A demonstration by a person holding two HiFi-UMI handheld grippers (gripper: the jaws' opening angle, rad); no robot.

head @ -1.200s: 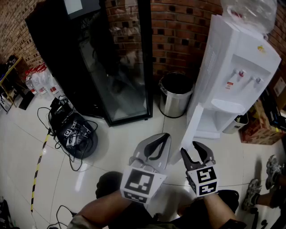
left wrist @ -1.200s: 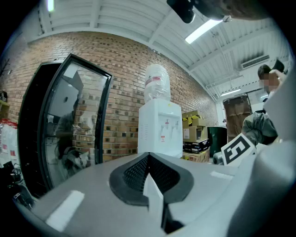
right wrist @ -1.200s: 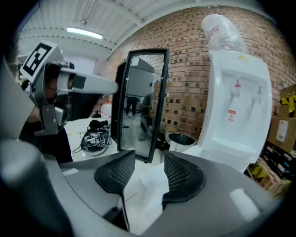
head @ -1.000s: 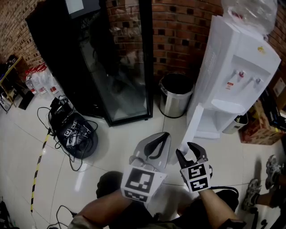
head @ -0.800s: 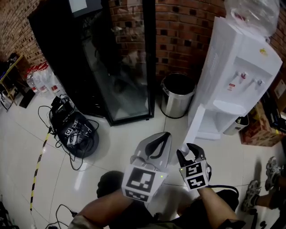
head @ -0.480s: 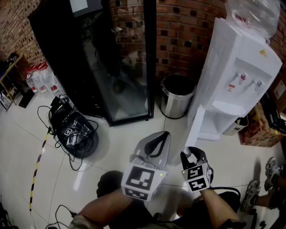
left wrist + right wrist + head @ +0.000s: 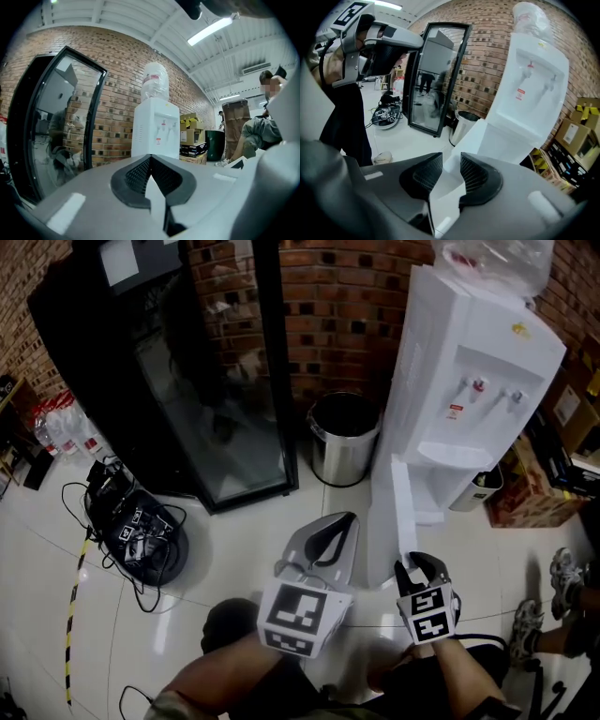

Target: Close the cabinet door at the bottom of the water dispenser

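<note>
The white water dispenser [image 7: 469, 381] stands against the brick wall. Its bottom cabinet door [image 7: 392, 521] is swung out toward me. My right gripper [image 7: 422, 562] is at the door's free edge. In the right gripper view the door [image 7: 473, 136] runs between the two pads of the right gripper [image 7: 451, 161], whose jaws are closing, and fills the gap between them. My left gripper [image 7: 349, 519] hovers left of the door, shut and empty, its tips meeting. In the left gripper view the left gripper [image 7: 150, 158] points level at the dispenser [image 7: 157, 131].
A steel waste bin [image 7: 342, 437] stands left of the dispenser, then a black glass-door fridge [image 7: 187, 381]. Tangled cables [image 7: 131, 526] lie on the tiled floor at left. Cardboard boxes [image 7: 525, 502] and a person's shoe [image 7: 562, 573] are at right.
My right gripper moved forward and down onto the door's edge and its jaws narrowed around it. The left gripper stayed nearly still. The head view shifted right.
</note>
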